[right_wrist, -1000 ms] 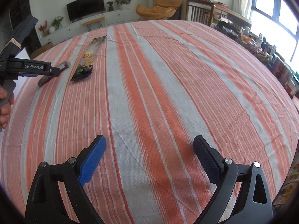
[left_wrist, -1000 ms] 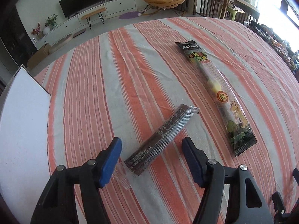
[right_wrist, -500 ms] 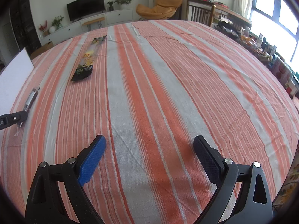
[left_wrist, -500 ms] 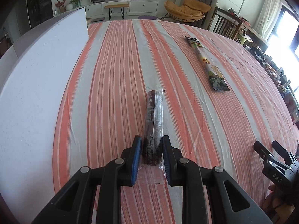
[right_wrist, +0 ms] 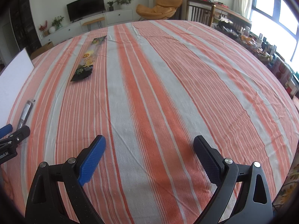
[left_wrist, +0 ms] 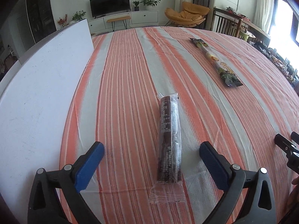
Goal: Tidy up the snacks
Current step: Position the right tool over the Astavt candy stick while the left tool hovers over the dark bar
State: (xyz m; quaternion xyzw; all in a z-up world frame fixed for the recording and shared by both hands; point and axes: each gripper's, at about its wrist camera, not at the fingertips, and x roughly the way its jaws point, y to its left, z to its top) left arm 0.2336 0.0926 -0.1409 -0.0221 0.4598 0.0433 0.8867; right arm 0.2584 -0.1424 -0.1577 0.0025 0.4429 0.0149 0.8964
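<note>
A dark brown snack bar (left_wrist: 169,138) in a clear wrapper lies on the striped tablecloth (left_wrist: 130,85), pointing away from me. My left gripper (left_wrist: 152,147) straddles its near end with the jaws opening wide; neither pad touches the wrapper. A long black and yellow snack packet (left_wrist: 214,60) lies farther off to the right. In the right wrist view the same packet (right_wrist: 87,59) lies far left and the brown bar (right_wrist: 26,113) sits at the left edge by the left gripper's fingers (right_wrist: 20,132). My right gripper (right_wrist: 149,143) hovers open over bare cloth.
A white board (left_wrist: 37,85) covers the table's left side beside the bar. The right gripper's tips (left_wrist: 286,145) show at the right edge of the left wrist view. Chairs and a cluttered side table (right_wrist: 261,44) stand beyond the table's far right.
The left gripper shut on the brown bar, carried it left beside the white board and turned it lengthwise, then opened; the bar now lies free. The right gripper has not moved.
</note>
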